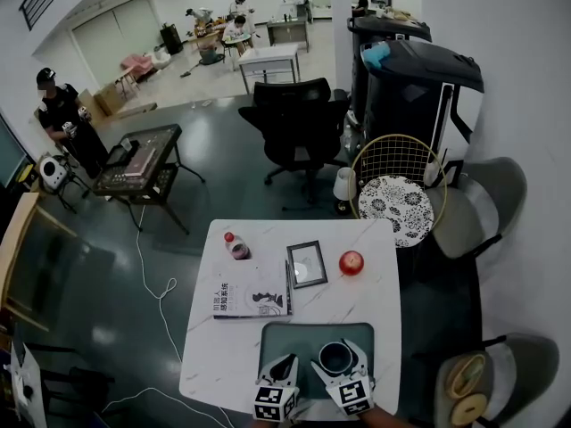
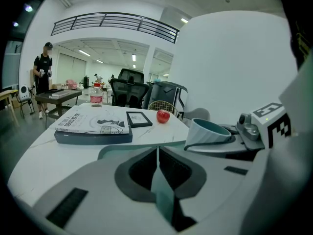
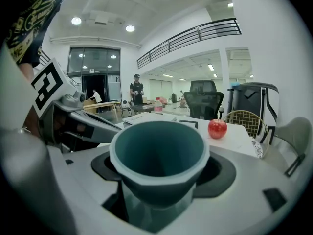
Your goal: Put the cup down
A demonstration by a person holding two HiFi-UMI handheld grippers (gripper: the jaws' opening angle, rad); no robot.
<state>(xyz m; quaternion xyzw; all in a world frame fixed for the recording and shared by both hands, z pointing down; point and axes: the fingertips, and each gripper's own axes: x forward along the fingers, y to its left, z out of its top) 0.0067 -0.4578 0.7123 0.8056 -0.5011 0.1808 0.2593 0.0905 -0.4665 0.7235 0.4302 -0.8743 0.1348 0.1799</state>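
Cup [image 3: 159,151]: upright, over the mat [image 1: 294,335] at the near edge of the surface [image 1: 379,288].
Right tongs [image 1: 342,361]: clamped round the cup's wall, holding it level for set-down.
Left tongs [image 2: 157,154]: closed, empty, parked just left of the cup.

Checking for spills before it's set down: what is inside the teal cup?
Nothing shows inside the cup: only bare teal walls narrowing downward, no liquid or object. Its near rim covers the nearest inner wall and part of the bottom.
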